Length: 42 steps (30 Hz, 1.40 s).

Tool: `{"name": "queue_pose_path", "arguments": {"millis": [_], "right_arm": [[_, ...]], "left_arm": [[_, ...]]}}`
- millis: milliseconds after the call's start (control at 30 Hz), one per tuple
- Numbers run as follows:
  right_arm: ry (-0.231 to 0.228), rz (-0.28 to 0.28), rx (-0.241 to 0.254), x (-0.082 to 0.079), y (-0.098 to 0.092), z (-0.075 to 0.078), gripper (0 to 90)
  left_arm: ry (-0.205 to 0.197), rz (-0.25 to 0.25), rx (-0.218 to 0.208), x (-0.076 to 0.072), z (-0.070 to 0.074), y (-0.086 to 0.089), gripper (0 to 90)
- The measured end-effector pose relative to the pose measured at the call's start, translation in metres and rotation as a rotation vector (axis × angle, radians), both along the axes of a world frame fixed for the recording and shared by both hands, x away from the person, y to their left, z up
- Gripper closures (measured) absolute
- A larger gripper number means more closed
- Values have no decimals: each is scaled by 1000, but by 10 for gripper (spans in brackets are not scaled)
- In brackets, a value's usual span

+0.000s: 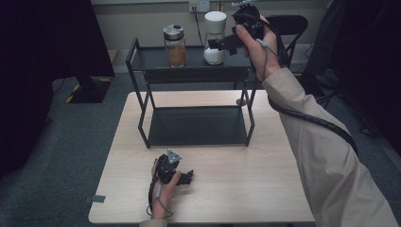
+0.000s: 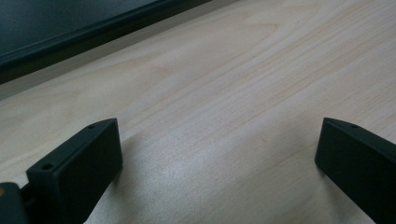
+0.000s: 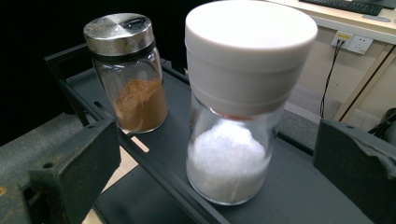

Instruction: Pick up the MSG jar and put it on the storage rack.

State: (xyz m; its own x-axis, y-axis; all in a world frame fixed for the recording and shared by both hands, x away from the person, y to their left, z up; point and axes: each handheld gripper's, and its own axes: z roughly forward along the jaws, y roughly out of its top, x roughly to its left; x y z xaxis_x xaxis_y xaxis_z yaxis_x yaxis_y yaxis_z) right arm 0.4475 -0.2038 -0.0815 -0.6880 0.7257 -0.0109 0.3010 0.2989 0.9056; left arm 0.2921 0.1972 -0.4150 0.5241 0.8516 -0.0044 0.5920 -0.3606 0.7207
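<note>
Left gripper (image 1: 185, 178): nearest to us, it rests low on the wooden table (image 1: 265, 189) near the front edge; in its own view we see its jaws (image 2: 219, 158) spread wide over bare wood, gripping nothing.

Table: light wood, and we see the black rack (image 1: 198, 125) standing on its far half.

Rack, lower shelf (image 1: 198, 125): a dark flat tray just above the tabletop; its edge shows as a dark strip (image 2: 70, 42) at the top of the left gripper view.

Rack, top shelf (image 1: 156, 57): it carries two jars, standing upright and near each other without touching.

Right gripper (image 1: 222, 43): held up at top-shelf height by an outstretched arm in a beige sleeve (image 1: 326, 156); we see its jaws released and wide apart, one on each side of the salt jar, with clear gaps to the glass.

Salt jar (image 3: 238, 126): clear glass with a broad white cap and white grains in the lower half; it stands on the top shelf near the right end (image 1: 214, 38), between the open jaws (image 3: 215, 163) but free of them.

Spice jar (image 3: 133, 74): glass with a shiny metal lid and brown powder, farther along the same shelf to the left (image 1: 175, 46).

Beyond: a wall socket (image 3: 353, 42) with a cable running down from it.
</note>
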Motion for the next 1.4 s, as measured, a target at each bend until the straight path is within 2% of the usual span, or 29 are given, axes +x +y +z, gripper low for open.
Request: {"name": "queue_pose_path", "arguments": {"millis": [200,400,700,900,1100,1400], "right_arm": [[17,13,12,-6,-7,-7,1],[7,33,-5,-18,-8,-16,0],[7,81,19,-37,-16,-29,1],[16,100,15,-45,-19,-43,2],[22,109,36,-52,-25,-61,4],[8,135,31,-61,-32,-81,8]], "left_arm": [[0,0,0,0,0,0,0],[0,0,0,0,0,0,0],[0,0,0,0,0,0,0],[0,1,0,0,0,0,0],[0,0,0,0,0,0,0],[0,0,0,0,0,0,0]]}}
